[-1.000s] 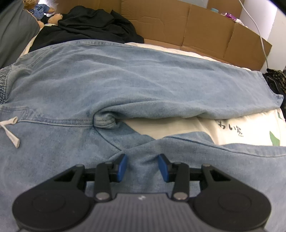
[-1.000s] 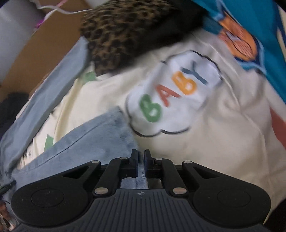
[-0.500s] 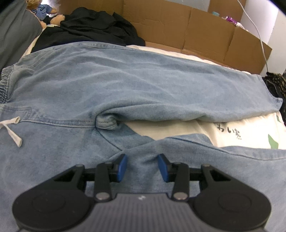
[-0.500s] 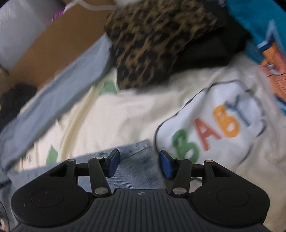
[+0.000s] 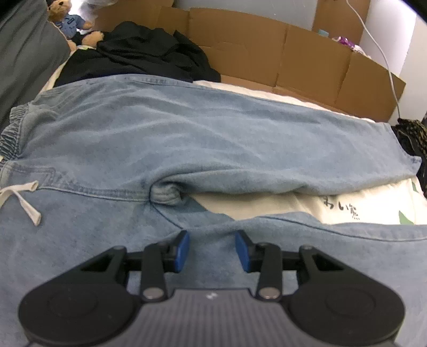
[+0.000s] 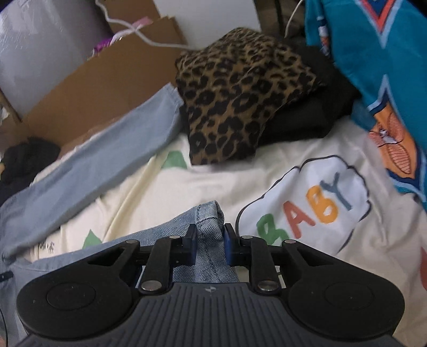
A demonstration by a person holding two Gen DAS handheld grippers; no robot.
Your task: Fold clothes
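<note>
Light blue jeans (image 5: 186, 138) lie spread on a cream sheet (image 5: 267, 202), waistband at the left with a white drawstring (image 5: 24, 197), legs running to the right. My left gripper (image 5: 212, 248) hovers open over the near leg's upper thigh, just below the crotch seam (image 5: 165, 193), with nothing between its fingers. In the right wrist view, my right gripper (image 6: 210, 241) is shut on the bunched hem (image 6: 208, 213) of the near leg. The far leg (image 6: 93, 160) stretches away to the left.
A folded leopard-print garment (image 6: 240, 93) sits on black clothing (image 6: 320, 112) past the leg ends. A teal garment (image 6: 373, 66) hangs at the right. Cardboard walls (image 5: 267, 58) line the far side, with a black clothes pile (image 5: 149, 58) and teddy bear (image 5: 69, 21).
The right gripper, shut a second ago, opened half a second ago and has now closed on the near leg's hem. The left gripper stayed open and tilted slightly.
</note>
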